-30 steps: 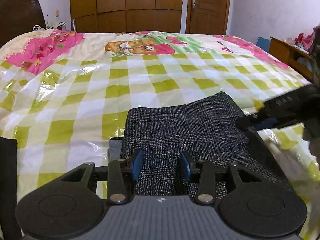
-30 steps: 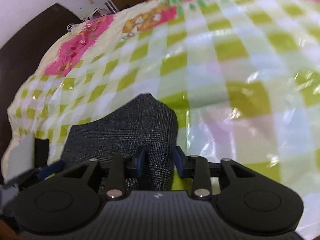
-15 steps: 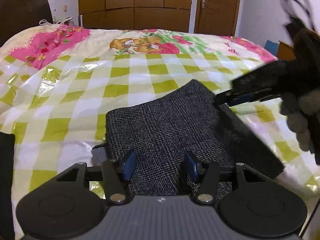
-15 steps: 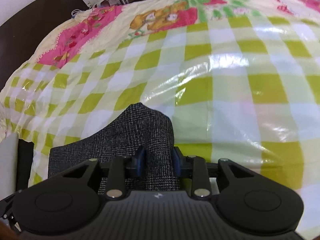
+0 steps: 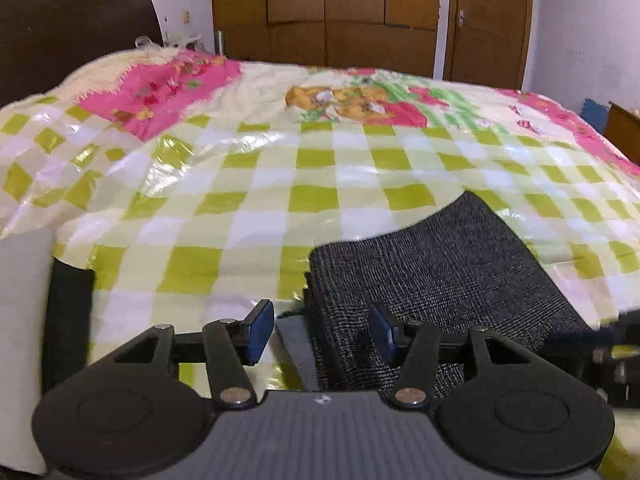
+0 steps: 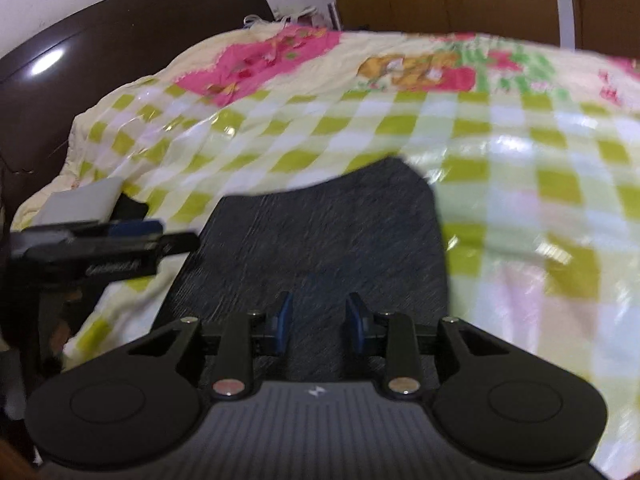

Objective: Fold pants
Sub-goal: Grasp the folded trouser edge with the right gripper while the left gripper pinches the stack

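While pants (image 5: 440, 280) lie folded on bed (image 5: 240, 208) | left gripper (image 5: 322, 334) fingers spread | right gripper (image 6: 320, 322) fingers opening, empty

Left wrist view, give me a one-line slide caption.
Left claw open over the edge of folded grey pants on a checked bedspread.

Dim indoor light, motion blur, fisheye-bent edges

Bed (image 5: 256, 200) beyond pants (image 5: 440, 264) open; headboard (image 5: 72, 32) left
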`<state>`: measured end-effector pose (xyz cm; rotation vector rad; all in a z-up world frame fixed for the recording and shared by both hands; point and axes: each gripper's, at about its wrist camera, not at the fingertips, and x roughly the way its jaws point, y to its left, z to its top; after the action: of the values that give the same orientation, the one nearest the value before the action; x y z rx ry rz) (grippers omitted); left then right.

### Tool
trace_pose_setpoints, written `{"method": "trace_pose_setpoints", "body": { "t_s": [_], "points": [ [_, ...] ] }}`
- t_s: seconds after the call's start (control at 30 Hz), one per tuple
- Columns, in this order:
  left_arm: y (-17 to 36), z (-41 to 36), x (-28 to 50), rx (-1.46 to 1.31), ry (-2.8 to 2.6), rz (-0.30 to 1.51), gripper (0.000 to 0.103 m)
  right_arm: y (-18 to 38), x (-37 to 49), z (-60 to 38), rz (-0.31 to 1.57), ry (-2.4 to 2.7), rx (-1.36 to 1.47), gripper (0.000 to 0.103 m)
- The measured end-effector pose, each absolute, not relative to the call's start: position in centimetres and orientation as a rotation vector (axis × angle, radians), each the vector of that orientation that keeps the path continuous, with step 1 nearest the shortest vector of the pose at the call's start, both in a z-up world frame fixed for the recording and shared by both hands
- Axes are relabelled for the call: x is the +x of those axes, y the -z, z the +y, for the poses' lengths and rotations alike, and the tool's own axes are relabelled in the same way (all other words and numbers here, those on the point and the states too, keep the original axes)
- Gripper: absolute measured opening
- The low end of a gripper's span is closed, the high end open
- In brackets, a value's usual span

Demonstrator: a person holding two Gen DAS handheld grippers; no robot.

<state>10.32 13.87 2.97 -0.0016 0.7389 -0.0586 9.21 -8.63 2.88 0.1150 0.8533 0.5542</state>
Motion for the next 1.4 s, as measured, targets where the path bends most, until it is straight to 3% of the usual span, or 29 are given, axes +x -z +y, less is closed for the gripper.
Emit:
{"method": "trace_pose_setpoints", "body": {
  "t_s": [0.13, 0.43, 0.57, 0.67, 0.7, 0.8, 0.97, 1.0, 1.1, 1.23, 1.27, 1.33, 1.4],
  "points": [
    [-1.4, 14.0, 11.5, 0.038, 0.038, 0.782, 0.074, -2.4, 8.5, -7.8, 0.86, -0.567, 0.062, 0.031],
    [-3.2, 14.9, 12.1, 0.01, 0.074, 0.745, 0.073, -4.1, 5.3, -5.5, 0.797, -0.683, 0.026, 0.032],
    [-2.8, 14.2, 14.9, 0.047, 0.111, 0.776, 0.074, -3.9, 3.4, -2.5, 0.771, -0.754, -0.078, 0.043],
    [-2.0, 13.7, 17.0, 0.064, 0.138, 0.813, 0.074, -3.1, 2.8, -0.6, 0.741, -0.73, -0.173, 0.044],
    [-1.9, 13.7, 17.4, 0.058, 0.148, 0.822, 0.073, -2.8, 2.8, -0.2, 0.74, -0.722, -0.192, 0.044],
    [-1.9, 14.1, 18.4, 0.023, 0.177, 0.848, 0.054, -2.1, 2.9, 0.7, 0.751, -0.72, -0.233, 0.044],
    [-2.6, 14.5, 18.3, 0.019, 0.193, 0.848, 0.048, -2.2, 2.1, 1.0, 0.714, -0.72, -0.286, 0.044],
    [-2.7, 14.6, 18.2, 0.009, 0.193, 0.847, 0.049, -2.2, 1.9, 1.2, 0.702, -0.719, -0.302, 0.044],
    [-2.1, 14.9, 18.6, 0.008, 0.172, 0.868, 0.069, -1.6, 2.1, 1.8, 0.707, -0.724, -0.313, 0.046],
    [-1.6, 15.0, 19.0, -0.002, 0.181, 0.876, 0.07, -1.6, 1.6, 2.5, 0.675, -0.732, -0.344, 0.052],
    [-1.7, 14.9, 19.1, 0.011, 0.182, 0.875, 0.069, -1.5, 1.6, 2.6, 0.674, -0.734, -0.352, 0.052],
    [-1.8, 14.9, 19.4, 0.002, 0.214, 0.882, 0.045, -1.1, 1.9, 2.9, 0.67, -0.705, -0.376, 0.052],
    [-2.2, 14.9, 19.5, -0.019, 0.234, 0.887, 0.038, -1.1, 2.6, 2.6, 0.697, -0.691, -0.334, 0.046]
  ]
}}
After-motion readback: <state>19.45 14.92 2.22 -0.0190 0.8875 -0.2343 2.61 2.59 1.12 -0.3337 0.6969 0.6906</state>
